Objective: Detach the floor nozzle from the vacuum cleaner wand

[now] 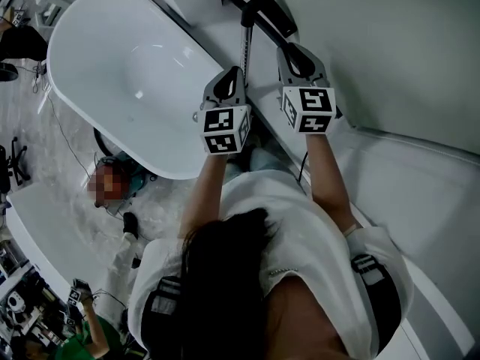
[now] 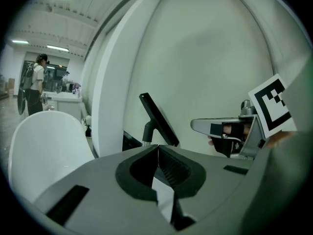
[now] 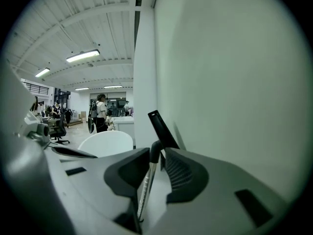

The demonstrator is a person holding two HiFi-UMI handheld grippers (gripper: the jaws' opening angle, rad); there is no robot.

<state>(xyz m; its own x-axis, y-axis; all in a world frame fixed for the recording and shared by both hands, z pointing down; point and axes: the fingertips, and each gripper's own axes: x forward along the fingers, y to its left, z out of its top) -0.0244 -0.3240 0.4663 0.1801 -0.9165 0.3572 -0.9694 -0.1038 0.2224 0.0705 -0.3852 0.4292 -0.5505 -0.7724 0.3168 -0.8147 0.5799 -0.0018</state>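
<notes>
White wall fills the right of the head view, and a white bathtub takes up the upper left. At the top centre, the black floor nozzle lies against the wall. The silver wand runs down from it toward the middle of the frame, and the 2 parts are joined.

The left gripper sits just left of the wand's lower end, and its marker cube faces the camera. In the left gripper view its jaws are pressed together with nothing between them. The nozzle stands ahead of them at frame centre, and the other gripper shows at centre right.

The right gripper lies right of the wand in the head view, a little higher in the frame than the left one. In the right gripper view its jaws stand slightly apart. The wand shows in the gap between them, close to the left-hand pad. A clear space separates it from the ribbed right-hand pad, so neither pad presses on it. Whether the wand lies inside the jaws or beyond them I cannot tell.

A person stands far back at centre left of that view.
</notes>
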